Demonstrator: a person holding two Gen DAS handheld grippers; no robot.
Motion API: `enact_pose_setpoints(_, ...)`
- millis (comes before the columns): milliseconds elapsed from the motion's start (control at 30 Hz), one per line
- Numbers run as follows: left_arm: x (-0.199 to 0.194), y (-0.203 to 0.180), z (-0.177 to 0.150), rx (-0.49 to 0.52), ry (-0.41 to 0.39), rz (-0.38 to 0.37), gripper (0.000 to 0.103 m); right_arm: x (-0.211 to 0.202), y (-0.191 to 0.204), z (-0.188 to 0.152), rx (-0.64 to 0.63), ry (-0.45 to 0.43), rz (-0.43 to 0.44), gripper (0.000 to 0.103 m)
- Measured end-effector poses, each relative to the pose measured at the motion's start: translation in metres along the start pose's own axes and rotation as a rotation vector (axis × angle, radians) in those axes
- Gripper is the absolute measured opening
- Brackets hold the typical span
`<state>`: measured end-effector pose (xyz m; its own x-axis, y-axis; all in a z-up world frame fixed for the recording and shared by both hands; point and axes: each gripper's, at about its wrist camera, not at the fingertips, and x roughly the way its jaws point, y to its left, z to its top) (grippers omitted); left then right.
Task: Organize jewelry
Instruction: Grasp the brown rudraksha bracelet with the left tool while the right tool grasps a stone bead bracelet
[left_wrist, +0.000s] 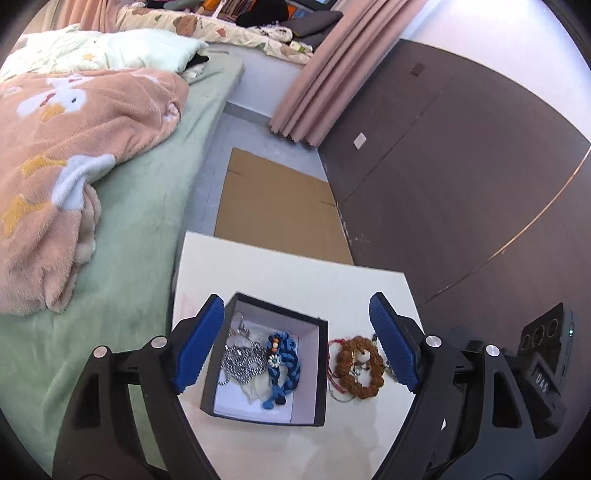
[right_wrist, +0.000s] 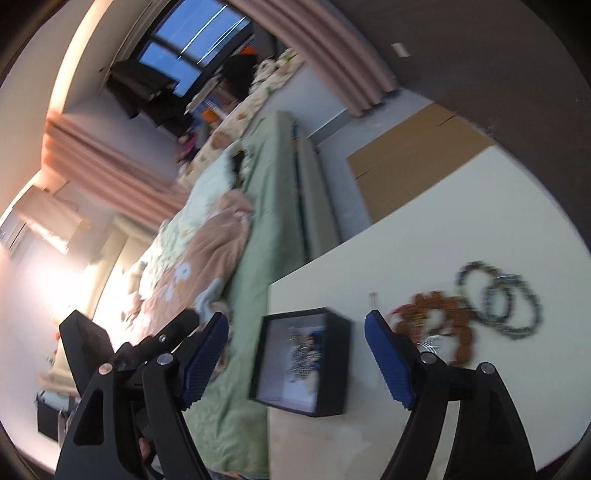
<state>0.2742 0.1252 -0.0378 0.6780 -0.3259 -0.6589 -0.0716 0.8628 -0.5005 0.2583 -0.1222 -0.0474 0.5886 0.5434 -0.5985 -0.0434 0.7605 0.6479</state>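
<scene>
Both the left gripper and the right gripper hold their fingers wide open with nothing in them, so next gently pinch the brown bead bracelet lying on the tabletop beside the black box.

Left claw and right claw both gape wide, holding nothing.

White table bears black box, brown bead bracelet.
</scene>
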Motion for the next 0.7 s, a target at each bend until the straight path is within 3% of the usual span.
enact_pose_setpoints(133,0.010,-0.012,-0.005,0.024,0.033,-0.007,0.081,-0.019,-0.027,0.004,0.047,-0.047,-0.057,0.085)
enact_pose_setpoints(367,0.029,-0.042,-0.019,0.080,0.083,-0.033,0.081,-0.025,-0.075,0.005,0.149,-0.026,-0.125,0.088)
enact_pose_setpoints(633,0.054,-0.080,-0.038,0.162,0.149,-0.037,0.080,-0.028,-0.098,0.011,0.181,-0.025,-0.150,0.085)
enact_pose_setpoints(700,0.062,-0.087,-0.042,0.164,0.175,-0.048,0.074,-0.027,-0.104,0.013,0.183,-0.016,-0.160,0.081)
